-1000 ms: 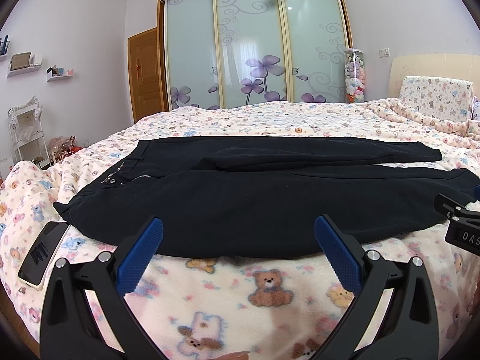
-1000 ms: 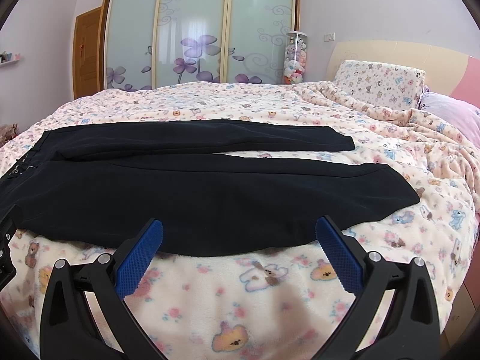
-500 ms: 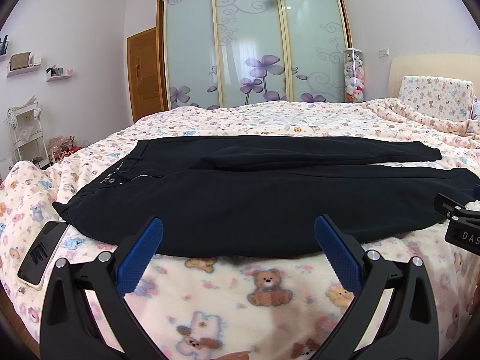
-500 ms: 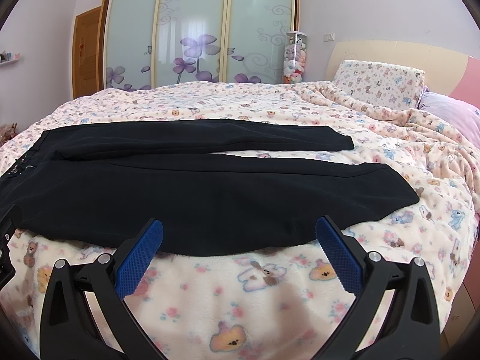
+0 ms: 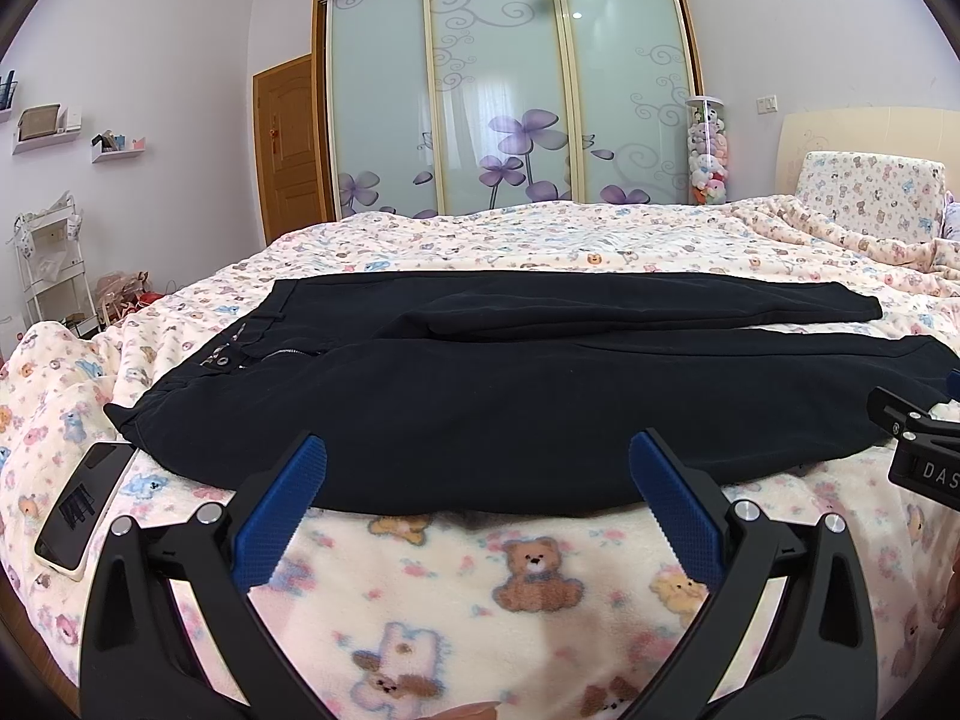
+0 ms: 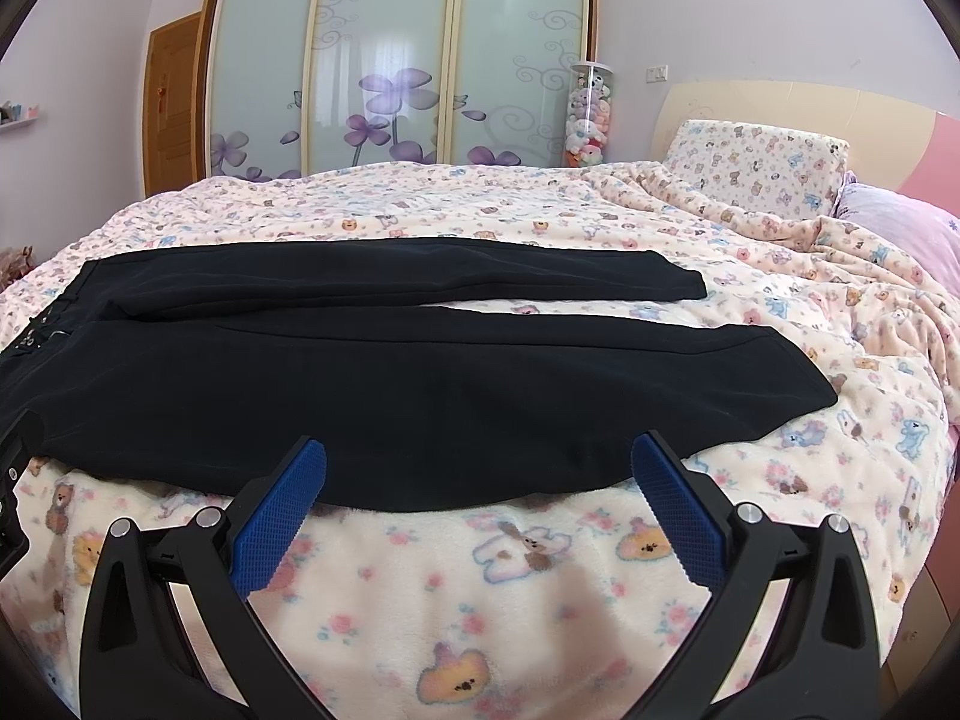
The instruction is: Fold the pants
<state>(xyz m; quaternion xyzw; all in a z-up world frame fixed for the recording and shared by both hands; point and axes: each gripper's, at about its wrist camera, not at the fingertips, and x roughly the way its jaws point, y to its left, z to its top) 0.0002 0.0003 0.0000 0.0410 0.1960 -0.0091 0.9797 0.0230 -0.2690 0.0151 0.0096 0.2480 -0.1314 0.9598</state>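
Observation:
Black pants [image 5: 480, 396] lie flat across the bed, waistband to the left and both legs stretched right, a narrow gap between the legs; they also show in the right wrist view [image 6: 408, 384]. My left gripper [image 5: 477, 498] is open and empty, hovering just in front of the near leg's front edge, toward the waist end. My right gripper [image 6: 479, 498] is open and empty, just in front of the same edge, toward the cuff end. The right gripper's body [image 5: 924, 450] shows at the right edge of the left wrist view.
The bed carries a cream bear-print blanket [image 5: 528, 588]. A black phone [image 5: 81, 510] lies on it left of the waistband. A pillow [image 6: 762, 168] and headboard are at the far right. A wardrobe with sliding glass doors [image 5: 498, 96] stands behind the bed.
Both grippers have risen or drawn back very slightly; the pants have not moved and both grippers stay open.

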